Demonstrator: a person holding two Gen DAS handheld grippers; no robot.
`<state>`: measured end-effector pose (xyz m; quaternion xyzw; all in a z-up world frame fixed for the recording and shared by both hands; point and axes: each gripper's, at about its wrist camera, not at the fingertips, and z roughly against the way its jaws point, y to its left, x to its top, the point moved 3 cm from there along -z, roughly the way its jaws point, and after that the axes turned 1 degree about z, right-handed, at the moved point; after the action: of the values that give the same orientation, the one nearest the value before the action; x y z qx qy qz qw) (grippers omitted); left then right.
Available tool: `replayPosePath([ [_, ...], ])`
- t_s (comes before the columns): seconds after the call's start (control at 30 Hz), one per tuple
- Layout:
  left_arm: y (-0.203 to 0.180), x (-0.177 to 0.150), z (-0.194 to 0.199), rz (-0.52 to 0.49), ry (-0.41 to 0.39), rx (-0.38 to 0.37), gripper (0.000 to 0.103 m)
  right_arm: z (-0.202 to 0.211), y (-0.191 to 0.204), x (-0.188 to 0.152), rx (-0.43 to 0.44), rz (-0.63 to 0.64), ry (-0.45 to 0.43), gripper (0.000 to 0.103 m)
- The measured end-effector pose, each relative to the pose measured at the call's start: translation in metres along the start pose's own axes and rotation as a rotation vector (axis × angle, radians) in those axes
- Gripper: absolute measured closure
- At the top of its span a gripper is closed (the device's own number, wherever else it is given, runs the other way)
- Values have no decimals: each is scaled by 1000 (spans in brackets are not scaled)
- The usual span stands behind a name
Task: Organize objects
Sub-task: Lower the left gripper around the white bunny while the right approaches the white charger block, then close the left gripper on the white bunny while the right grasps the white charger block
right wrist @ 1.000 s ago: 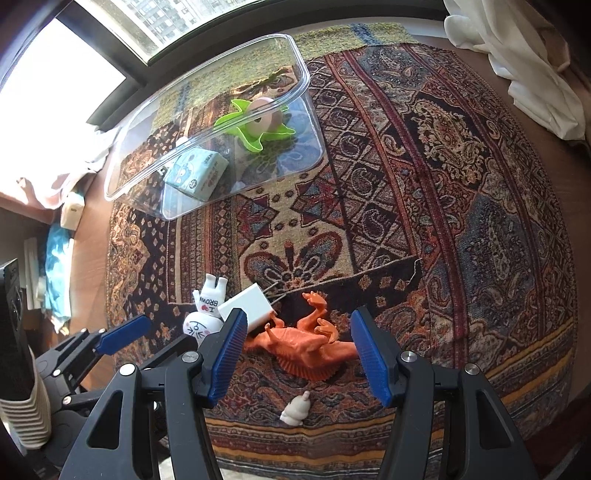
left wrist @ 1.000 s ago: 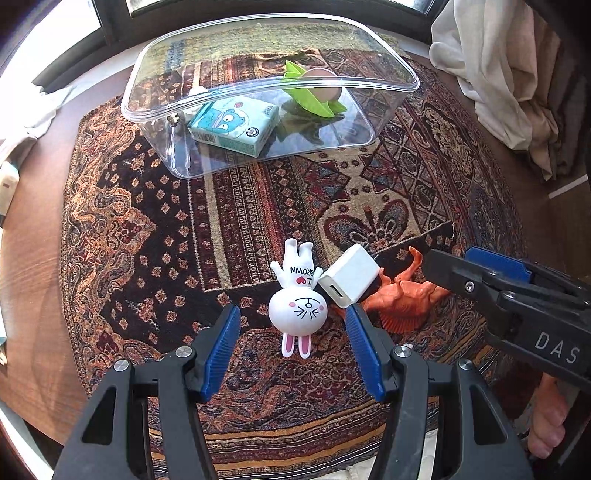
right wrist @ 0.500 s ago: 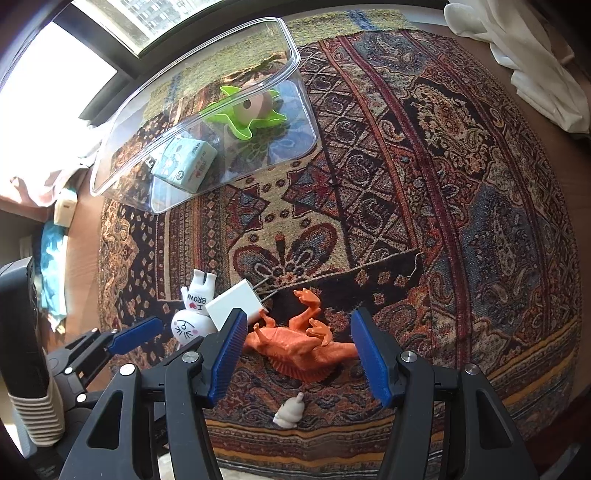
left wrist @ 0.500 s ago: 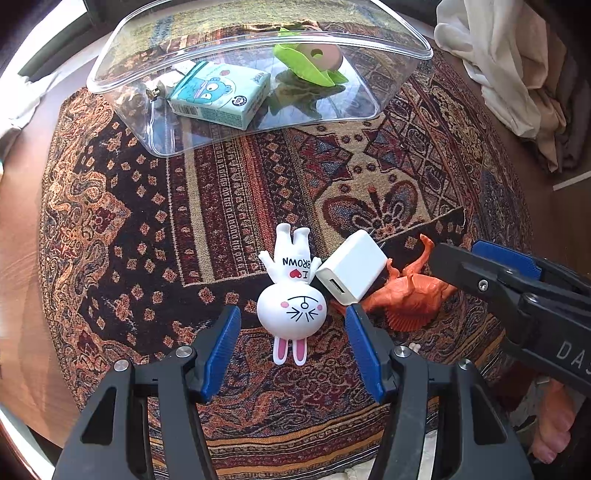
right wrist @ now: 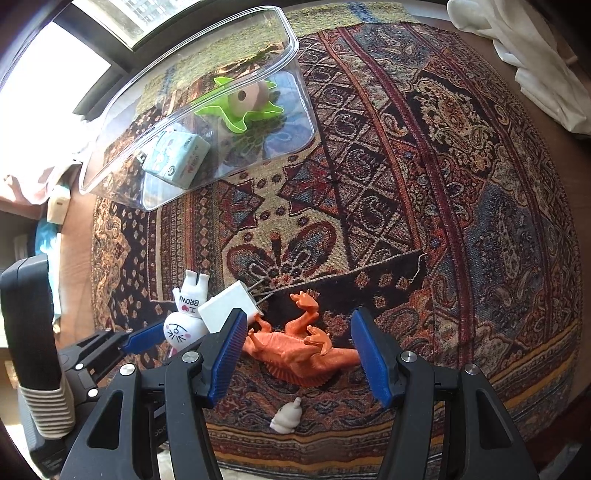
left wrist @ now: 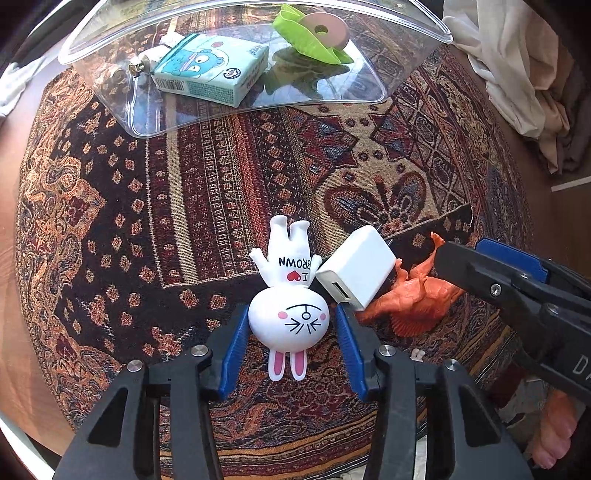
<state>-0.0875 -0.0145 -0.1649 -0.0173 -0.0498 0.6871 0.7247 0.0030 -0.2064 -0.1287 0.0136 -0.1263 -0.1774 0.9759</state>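
Observation:
A white rabbit figure (left wrist: 288, 314) lies on the patterned rug, its head between the blue pads of my left gripper (left wrist: 291, 332), which is open with small gaps on both sides. It also shows in the right wrist view (right wrist: 183, 326). A white charger (left wrist: 356, 271) leans against the rabbit and an orange dragon toy (left wrist: 413, 299). My right gripper (right wrist: 299, 345) is open and straddles the orange dragon (right wrist: 295, 349). A clear plastic bin (left wrist: 236, 107) at the back holds a teal carton (left wrist: 210, 72) and a green toy (left wrist: 314, 33).
A small pale figurine (right wrist: 286, 417) lies on the rug below the dragon. White cloth (left wrist: 517, 81) is piled at the right beyond the rug. Wooden tabletop (left wrist: 7, 258) shows at the left edge. A window runs behind the bin.
My left gripper has moved forward and down so its pads now flank the rabbit's head. My right gripper has lowered around the dragon. The objects have not moved.

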Motion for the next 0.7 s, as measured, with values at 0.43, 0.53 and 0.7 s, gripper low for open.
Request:
replayPosePath([
  [0.43, 0, 2, 1, -8, -32, -5, 62, 1, 9, -2, -7, 44, 4, 44],
  [0.53, 1, 0, 5, -2, -45, -4, 62, 3, 11, -2, -6, 54, -3, 44],
  [0.7, 5, -1, 15, 15, -76, 6, 62, 6, 16, -2, -4, 78, -12, 44],
])
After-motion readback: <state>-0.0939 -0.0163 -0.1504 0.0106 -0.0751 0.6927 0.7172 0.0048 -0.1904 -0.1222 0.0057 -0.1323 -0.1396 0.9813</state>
